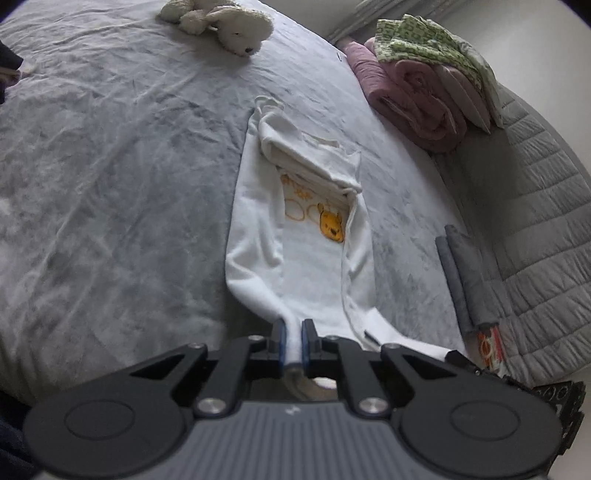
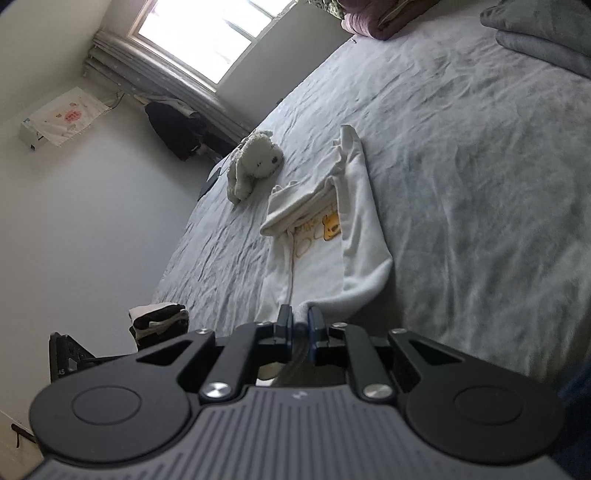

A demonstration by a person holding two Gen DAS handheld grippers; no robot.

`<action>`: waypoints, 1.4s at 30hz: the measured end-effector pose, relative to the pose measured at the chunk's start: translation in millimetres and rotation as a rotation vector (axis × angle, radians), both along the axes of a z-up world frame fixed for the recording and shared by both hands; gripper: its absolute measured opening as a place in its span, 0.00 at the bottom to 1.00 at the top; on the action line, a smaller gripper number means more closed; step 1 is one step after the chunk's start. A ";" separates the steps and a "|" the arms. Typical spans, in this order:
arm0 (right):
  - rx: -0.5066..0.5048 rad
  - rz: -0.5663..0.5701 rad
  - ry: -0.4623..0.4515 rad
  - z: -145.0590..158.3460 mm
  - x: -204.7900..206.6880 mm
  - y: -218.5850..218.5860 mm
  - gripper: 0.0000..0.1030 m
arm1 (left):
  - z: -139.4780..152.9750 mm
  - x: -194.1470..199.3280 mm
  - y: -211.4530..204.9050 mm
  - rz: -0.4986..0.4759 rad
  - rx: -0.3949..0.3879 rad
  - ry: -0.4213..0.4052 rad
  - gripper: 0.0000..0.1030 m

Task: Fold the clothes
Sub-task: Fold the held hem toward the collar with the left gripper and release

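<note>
Garment (image 1: pixel 314 258) long axis runs near-to-far from both grippers | left gripper (image 1: pixel 293 341) pinches near-left hem | right gripper (image 2: pixel 300 330) pinches near-right hem

soft window (image 2: pixel 207 40) daylight, fisheye warping

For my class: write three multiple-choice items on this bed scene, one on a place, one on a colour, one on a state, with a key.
1. Where does the plush toy lie?
A beyond the white garment, on the bed
B on the pink blankets
C on the floor

2. The bear print is
A green
B yellow-orange
C blue

3. The left gripper is
A wide open
B shut on the garment's near edge
C holding the toy

Key: 1 A, it rests on the grey sheet; 2 B, a yellow-orange face; 3 B, white cloth sits between its pads.
</note>
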State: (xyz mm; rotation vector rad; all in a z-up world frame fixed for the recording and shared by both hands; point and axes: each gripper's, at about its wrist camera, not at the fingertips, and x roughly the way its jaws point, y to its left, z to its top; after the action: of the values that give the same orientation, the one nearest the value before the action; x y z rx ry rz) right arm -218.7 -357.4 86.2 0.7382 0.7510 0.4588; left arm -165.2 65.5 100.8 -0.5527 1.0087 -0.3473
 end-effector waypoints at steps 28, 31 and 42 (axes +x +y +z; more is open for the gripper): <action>0.017 -0.030 -0.074 26.6 149.9 7.3 0.12 | 21.3 159.4 6.5 0.134 -0.134 0.011 0.08; -0.006 -0.030 -0.057 19.8 168.1 7.8 0.12 | 13.9 178.5 8.7 0.142 -0.134 0.013 0.09; -0.001 -0.035 0.049 -21.2 196.7 1.5 0.12 | -39.1 157.0 51.5 0.089 -0.153 -0.062 0.60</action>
State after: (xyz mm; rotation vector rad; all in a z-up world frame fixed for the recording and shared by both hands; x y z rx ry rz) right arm -22.0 -356.0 65.0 0.7629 0.7831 0.4099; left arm -8.2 116.9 61.7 -0.7187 0.8993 -0.3622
